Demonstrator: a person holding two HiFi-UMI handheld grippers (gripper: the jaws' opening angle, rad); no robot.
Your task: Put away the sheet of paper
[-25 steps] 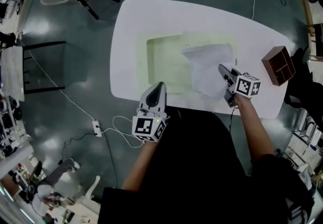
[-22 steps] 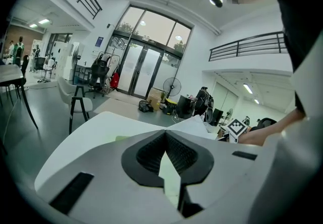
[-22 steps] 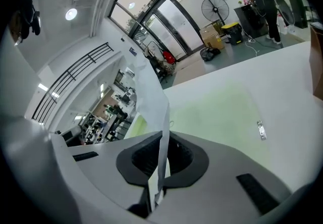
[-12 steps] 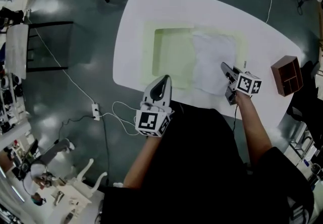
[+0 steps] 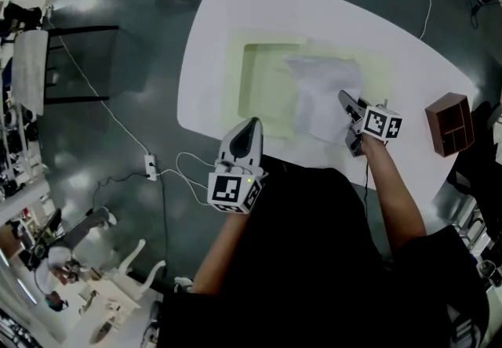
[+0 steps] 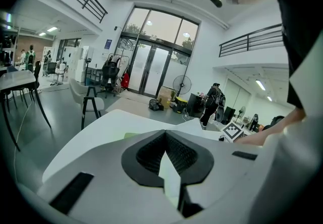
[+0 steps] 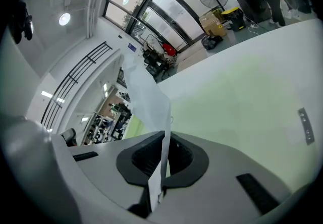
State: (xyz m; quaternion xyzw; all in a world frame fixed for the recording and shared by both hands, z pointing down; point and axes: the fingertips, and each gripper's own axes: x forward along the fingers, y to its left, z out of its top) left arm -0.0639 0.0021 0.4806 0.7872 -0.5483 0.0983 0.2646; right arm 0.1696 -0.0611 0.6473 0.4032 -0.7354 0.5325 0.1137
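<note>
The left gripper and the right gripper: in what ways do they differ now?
The right gripper is shut on the sheet of paper, with one edge pinched between its jaws. The left gripper is shut on nothing. The right gripper reaches further in over the table, while the left gripper is at the table's near edge. Both carry a marker cube.

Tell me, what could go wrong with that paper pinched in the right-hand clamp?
The right gripper is shut on the sheet of paper only near one edge, so the thin sheet might slip out or tear. The rest sags in folds over the green mat, where it could drag and crease. The left gripper hovers at the table's near edge, apart from the sheet, giving no support.
</note>
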